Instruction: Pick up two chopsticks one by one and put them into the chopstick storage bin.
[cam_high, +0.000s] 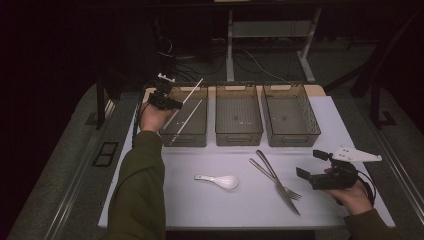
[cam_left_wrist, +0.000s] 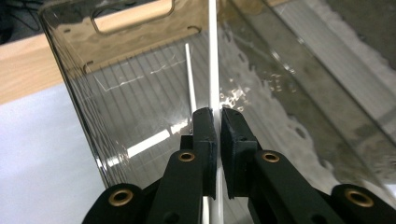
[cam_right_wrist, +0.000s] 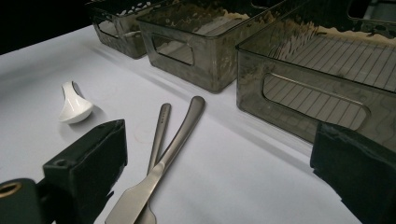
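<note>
Three smoky translucent plastic bins in a row along the far side of a white mat (cam_high: 210, 205): left bin (cam_high: 197, 137), middle bin (cam_high: 238, 136), right bin (cam_high: 292, 139), each rectangular with cut-out handle slots and a ribbed floor. Two thin white chopsticks counted. One chopstick (cam_left_wrist: 213, 56) clamped between the pads of the left gripper (cam_high: 167, 101), jaws nearly together on it, stick slanting up over the left bin. Second chopstick (cam_high: 186, 121) lying diagonally inside that same bin. Right gripper (cam_high: 314, 165) held above the near right part of the mat, black jaws spread wide, nothing between them, grey three-cornered plate on top. On the mat: one glossy white ceramic soup spoon (cam_high: 218, 180), rounded bowl, short handle; one brushed metal knife (cam_high: 277, 185) and one brushed metal fork (cam_high: 274, 177), crossed over each other, smooth tapered handles pointing toward the bins. Middle and right bins holding no cutlery. Dull grey tabletop around the mat.
</note>
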